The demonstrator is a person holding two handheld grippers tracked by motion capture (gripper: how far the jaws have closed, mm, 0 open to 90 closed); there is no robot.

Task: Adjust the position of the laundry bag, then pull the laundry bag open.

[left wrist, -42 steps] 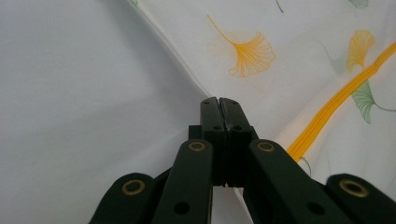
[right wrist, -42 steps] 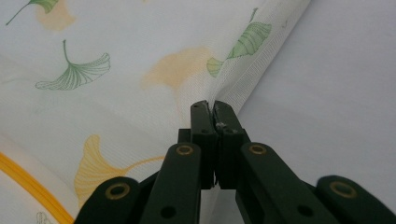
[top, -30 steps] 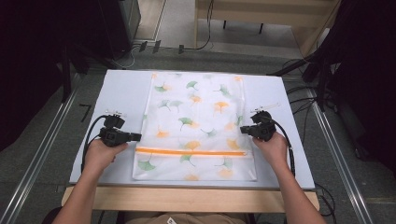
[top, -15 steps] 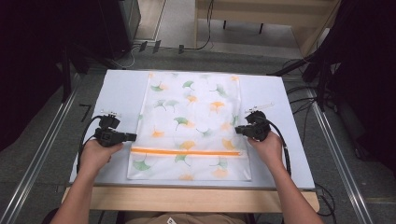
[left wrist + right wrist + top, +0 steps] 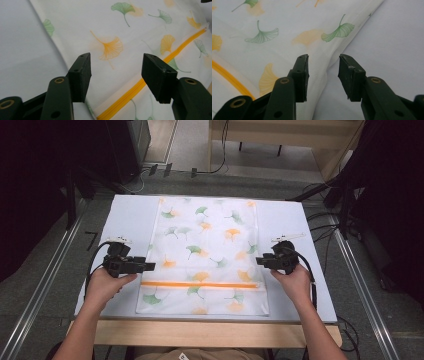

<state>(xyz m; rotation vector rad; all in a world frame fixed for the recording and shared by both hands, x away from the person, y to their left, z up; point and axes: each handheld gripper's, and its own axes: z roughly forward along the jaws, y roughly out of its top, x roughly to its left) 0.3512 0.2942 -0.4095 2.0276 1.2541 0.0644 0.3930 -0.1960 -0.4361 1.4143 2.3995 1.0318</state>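
Observation:
A white cloth bag [image 5: 207,247] printed with green and orange ginkgo leaves lies flat on the table, with an orange zipper [image 5: 200,284] running across it near the front. My left gripper [image 5: 150,266] hovers at the bag's left edge, open, its jaws over the fabric [image 5: 115,45] and the zipper [image 5: 140,85]. At the bag's right edge my right gripper [image 5: 259,261] is open too, its jaws straddling the cloth's border [image 5: 329,60]. Neither holds anything.
The pale grey tabletop [image 5: 130,215] has bare strips left and right of the bag. A wooden front edge [image 5: 210,332] runs below. Cables [image 5: 320,220] trail off the right side, and metal rails [image 5: 45,285] flank the table.
The bag has slid toward the front of the table and lies flatter. Both grippers moved slightly outward to its side edges and now stand open off the cloth.

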